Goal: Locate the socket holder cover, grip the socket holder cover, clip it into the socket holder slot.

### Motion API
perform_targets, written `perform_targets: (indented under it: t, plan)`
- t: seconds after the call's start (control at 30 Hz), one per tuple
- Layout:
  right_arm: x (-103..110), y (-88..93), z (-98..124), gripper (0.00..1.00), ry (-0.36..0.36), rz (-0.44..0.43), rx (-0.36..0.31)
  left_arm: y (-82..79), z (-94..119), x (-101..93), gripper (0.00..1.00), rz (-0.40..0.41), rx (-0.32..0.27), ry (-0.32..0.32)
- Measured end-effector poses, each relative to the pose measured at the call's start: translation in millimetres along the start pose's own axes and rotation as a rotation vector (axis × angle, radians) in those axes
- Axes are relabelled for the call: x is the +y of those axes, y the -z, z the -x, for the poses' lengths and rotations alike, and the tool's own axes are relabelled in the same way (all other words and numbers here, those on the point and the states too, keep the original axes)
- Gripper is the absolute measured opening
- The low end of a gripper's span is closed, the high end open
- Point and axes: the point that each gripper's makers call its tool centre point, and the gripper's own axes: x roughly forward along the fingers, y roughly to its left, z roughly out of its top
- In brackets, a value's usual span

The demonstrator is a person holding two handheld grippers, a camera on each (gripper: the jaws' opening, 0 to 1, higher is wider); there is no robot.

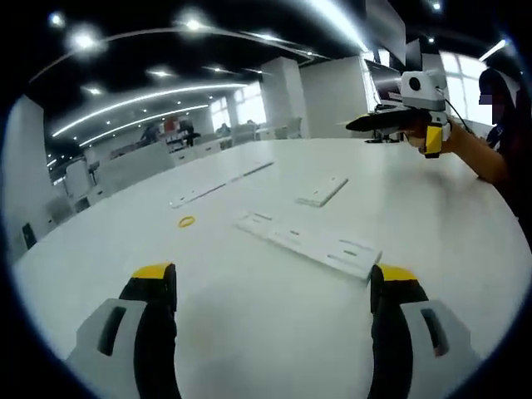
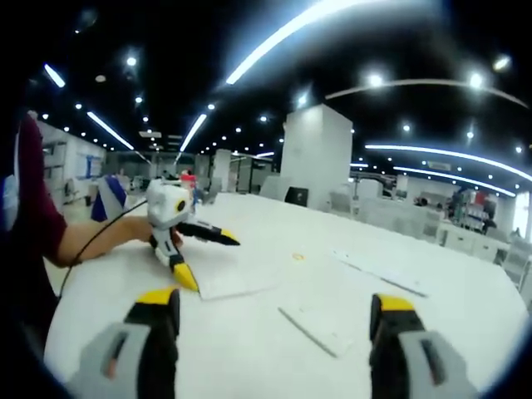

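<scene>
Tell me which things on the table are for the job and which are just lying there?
For the job:
- long socket holder
- small flat cover
- left claw, open
- right claw, open

Just lying about:
- yellow ring
- long white strips
</scene>
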Motion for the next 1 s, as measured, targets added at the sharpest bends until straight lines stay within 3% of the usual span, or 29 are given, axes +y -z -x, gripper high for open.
perform_targets:
  t: [1.0]
  plan:
    - [5,1.2,-4,0.94,-0.022,0.003,0.011,-3.4,-18,17.4,0.95,0.026,-0.006,-0.065]
